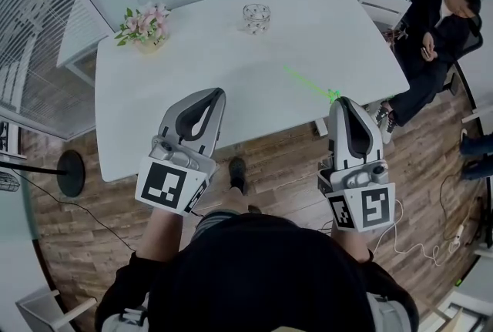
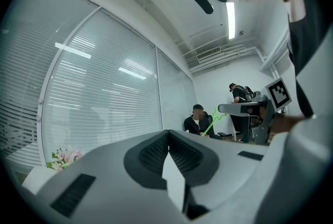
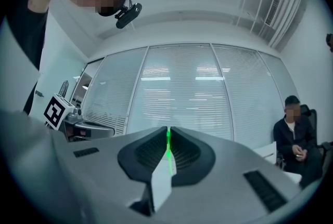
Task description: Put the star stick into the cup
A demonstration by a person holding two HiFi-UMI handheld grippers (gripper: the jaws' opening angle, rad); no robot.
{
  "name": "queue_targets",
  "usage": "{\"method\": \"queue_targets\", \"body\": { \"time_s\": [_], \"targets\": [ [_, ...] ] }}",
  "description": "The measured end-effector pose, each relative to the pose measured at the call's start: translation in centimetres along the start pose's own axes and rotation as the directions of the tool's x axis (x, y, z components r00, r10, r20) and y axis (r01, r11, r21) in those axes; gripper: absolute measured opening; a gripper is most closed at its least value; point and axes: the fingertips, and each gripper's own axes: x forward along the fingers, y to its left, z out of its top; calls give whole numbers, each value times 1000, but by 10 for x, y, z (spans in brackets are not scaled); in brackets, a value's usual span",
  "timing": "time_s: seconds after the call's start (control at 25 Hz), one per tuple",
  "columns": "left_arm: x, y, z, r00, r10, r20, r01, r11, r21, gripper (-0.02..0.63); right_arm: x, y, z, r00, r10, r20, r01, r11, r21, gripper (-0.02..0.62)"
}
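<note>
The right gripper (image 1: 344, 101), at the lower right of the head view, has its jaws clamped narrow on the thin green star stick (image 1: 308, 82). The stick juts from the tips up and left over the white table (image 1: 154, 92). The left gripper (image 1: 218, 92), at lower left, is closed on nothing. The clear glass cup (image 1: 256, 17) stands at upper centre, well apart from the stick.

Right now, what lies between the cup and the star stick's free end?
Only bare white table, per the head view; the star stick, held in the right tongs, ends short of the cup.
</note>
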Motion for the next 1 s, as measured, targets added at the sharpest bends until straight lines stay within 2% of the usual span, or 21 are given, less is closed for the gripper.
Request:
{"method": "queue_targets", "body": {
  "time_s": [0.56, 1.0],
  "targets": [
    [79, 68, -14, 999, -27, -27, 27, 1000, -15, 14, 89, -31, -24, 999, -38, -25, 38, 999, 12, 21],
    [121, 113, -25, 998, -45, -36, 44, 999, -32, 14, 151, -45, -43, 997, -57, -46, 57, 998, 9, 21]
  ]
}}
